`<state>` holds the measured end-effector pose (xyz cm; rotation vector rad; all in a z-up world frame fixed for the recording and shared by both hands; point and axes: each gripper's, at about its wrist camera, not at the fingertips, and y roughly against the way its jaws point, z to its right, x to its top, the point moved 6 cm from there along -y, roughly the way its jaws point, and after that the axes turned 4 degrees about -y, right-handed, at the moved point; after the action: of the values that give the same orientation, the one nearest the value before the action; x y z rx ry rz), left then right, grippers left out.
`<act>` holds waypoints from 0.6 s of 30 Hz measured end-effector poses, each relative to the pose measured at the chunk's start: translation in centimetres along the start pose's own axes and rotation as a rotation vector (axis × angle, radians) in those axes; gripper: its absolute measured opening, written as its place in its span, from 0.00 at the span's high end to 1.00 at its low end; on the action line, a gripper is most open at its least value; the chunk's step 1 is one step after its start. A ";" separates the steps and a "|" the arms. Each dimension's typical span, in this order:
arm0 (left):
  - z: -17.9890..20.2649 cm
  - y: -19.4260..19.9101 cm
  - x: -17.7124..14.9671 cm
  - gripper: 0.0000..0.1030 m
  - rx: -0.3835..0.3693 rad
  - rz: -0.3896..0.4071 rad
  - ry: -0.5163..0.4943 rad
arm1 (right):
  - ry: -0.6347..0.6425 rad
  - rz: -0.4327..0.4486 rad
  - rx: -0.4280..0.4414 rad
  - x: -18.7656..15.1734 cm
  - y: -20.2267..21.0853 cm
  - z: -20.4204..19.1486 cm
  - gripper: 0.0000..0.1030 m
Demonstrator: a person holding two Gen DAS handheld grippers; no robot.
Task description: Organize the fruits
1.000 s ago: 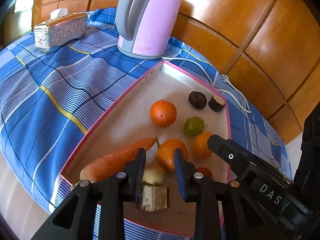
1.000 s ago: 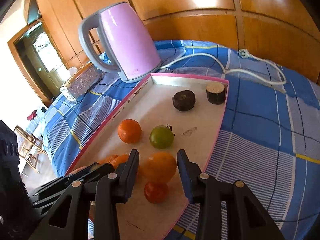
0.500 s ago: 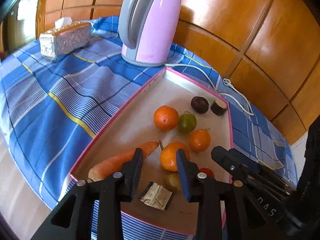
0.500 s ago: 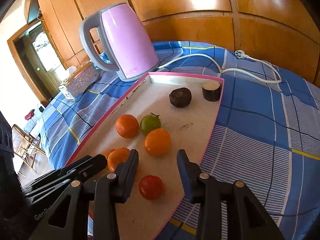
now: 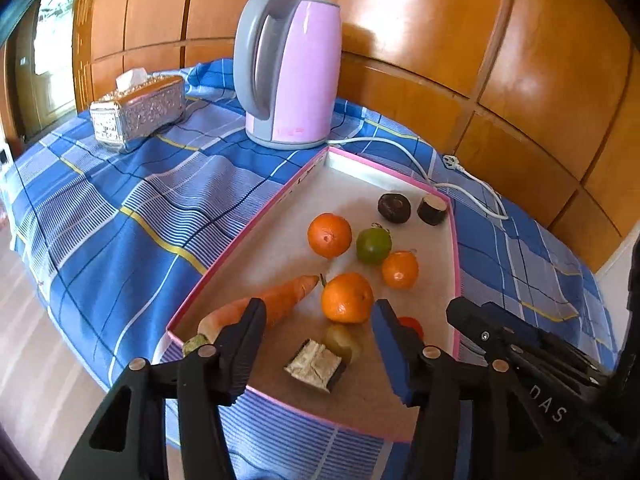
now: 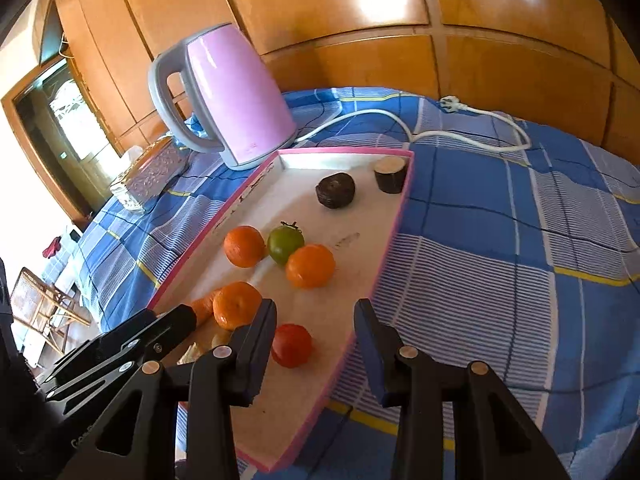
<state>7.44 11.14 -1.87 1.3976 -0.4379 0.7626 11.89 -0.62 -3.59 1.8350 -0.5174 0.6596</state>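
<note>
Tablecloth [image 5: 120,216]: blue checked, covers the whole table under everything.
Kettle [image 5: 288,68]: pink with grey handle, stands upright at the tray's far corner; its white cord [image 6: 400,120] trails along the cloth behind the tray.
Tray [image 5: 240,236]: pink-rimmed, pale floor, holds all the produce.
Tissue box [image 5: 140,110]: silver, far left on the cloth, well apart from the tray.
Left gripper [image 5: 318,320]: jaws have just been opening and stand apart, nothing clamped; a yellowish fruit [image 5: 342,342] and a cut block [image 5: 316,364] lie on the tray below the gap.
Right gripper [image 6: 316,322]: jaws apart, holding nothing, above the tray's near right edge.
Carrot [image 5: 276,300]: lies near the left rim, tip towards an orange [image 5: 346,298].
Other oranges: one [image 5: 329,235] touches a green fruit [image 5: 373,245]; a smaller one [image 5: 400,270] sits just beside it.
Red fruit [image 6: 291,345]: beside the right gripper's left finger.
Dark pieces: a round one [image 6: 335,190] and a cut stub [image 6: 391,174], far end.
</note>
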 end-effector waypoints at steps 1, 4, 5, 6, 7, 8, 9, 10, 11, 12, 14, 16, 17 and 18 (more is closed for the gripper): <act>0.1 0.3 -0.1 0.44 0.005 0.006 -0.004 | 0.003 0.005 -0.006 -0.2 0.3 0.0 0.60; 0.2 1.5 -0.4 0.41 0.021 0.037 -0.013 | 0.004 0.015 -0.022 -0.8 1.1 0.2 0.59; 0.2 1.9 -0.4 0.41 0.028 0.048 -0.016 | 0.005 0.017 -0.027 -1.1 1.3 0.2 0.58; 0.3 2.4 -0.5 0.39 0.034 0.062 -0.020 | 0.007 0.022 -0.036 -1.3 1.6 0.3 0.58; 0.2 2.7 -0.5 0.36 0.035 0.071 -0.023 | 0.009 0.025 -0.042 -1.4 1.9 0.4 0.58; 0.2 3.2 -0.5 0.35 0.037 0.083 -0.024 | 0.009 0.029 -0.048 -1.7 2.2 0.5 0.57; 0.1 3.7 -0.6 0.34 0.040 0.095 -0.026 | 0.007 0.031 -0.050 -1.9 2.4 0.5 0.57; 0.1 4.0 -0.6 0.32 0.044 0.101 -0.029 | 0.005 0.034 -0.053 -2.1 2.6 0.6 0.57; 0.1 4.3 -0.6 0.31 0.050 0.106 -0.034 | 0.003 0.037 -0.059 -2.3 2.9 0.7 0.57; 0.1 4.7 -0.7 0.28 0.054 0.112 -0.038 | 0.002 0.040 -0.065 -2.5 3.1 0.9 0.56; -0.1 5.5 -0.8 0.28 0.063 0.129 -0.038 | 0.001 0.044 -0.078 -2.9 3.4 1.0 0.55; -0.1 6.1 -0.9 0.26 0.070 0.138 -0.044 | 0.004 0.053 -0.090 -3.3 3.9 1.1 0.54; -0.1 6.4 -0.9 0.25 0.076 0.143 -0.048 | 0.004 0.057 -0.096 -3.4 4.1 1.1 0.54; -0.2 6.8 -1.0 0.24 0.081 0.150 -0.051 | 0.004 0.063 -0.103 -3.4 4.4 1.2 0.54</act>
<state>1.93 11.05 2.29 1.4744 -0.5619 0.8759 6.79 -3.04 -3.10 1.7265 -0.5975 0.6667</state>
